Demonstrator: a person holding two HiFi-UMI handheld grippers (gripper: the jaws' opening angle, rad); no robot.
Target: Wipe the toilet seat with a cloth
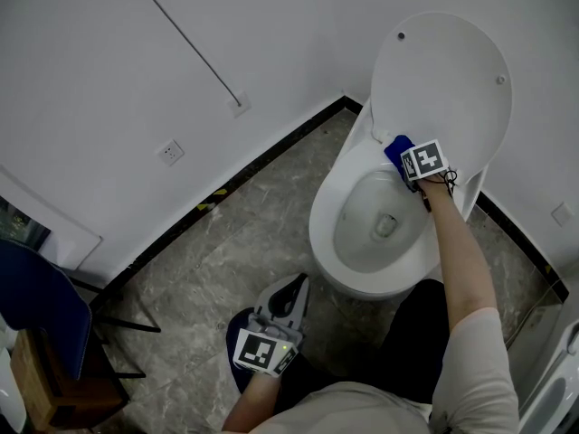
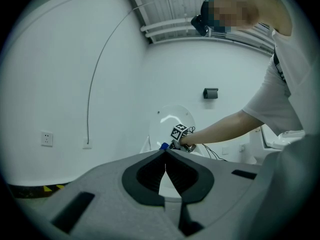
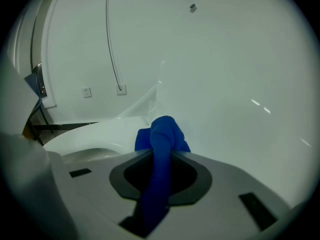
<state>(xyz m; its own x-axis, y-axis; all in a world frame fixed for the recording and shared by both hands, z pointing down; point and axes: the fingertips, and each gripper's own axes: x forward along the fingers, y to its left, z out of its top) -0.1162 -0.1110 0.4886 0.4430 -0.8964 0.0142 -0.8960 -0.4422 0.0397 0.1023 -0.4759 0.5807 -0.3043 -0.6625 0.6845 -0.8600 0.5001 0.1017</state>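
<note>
Setting: toilet room, plain and utilitarian.
- White toilet [image 1: 327,220], oval lid [image 1: 443,70] raised against the corner wall.
- Floor [image 1: 226,251]: grey marbled tiles.
- Black skirting [image 1: 262,158] along the foot of the white walls, with a short yellow-and-black striped strip.
- White wall socket [image 1: 169,153]; thin surface-run cable [image 1: 181,33] down to a small wall box.
- Blue-seated chair [image 1: 41,306] by the left wall.
- Left gripper view: bare pipes [image 2: 170,26] running overhead.

You have: white toilet bowl [image 1: 327,229] and raised oval lid [image 1: 443,70], glossy, smooth; blue cloth [image 3: 162,129] in your right gripper [image 3: 165,155], soft matt fabric; left gripper [image 2: 166,156], matt grey plastic, darker pads [image 2: 150,176]; grey marbled floor tiles [image 1: 226,251], smooth, faint sheen.
</note>
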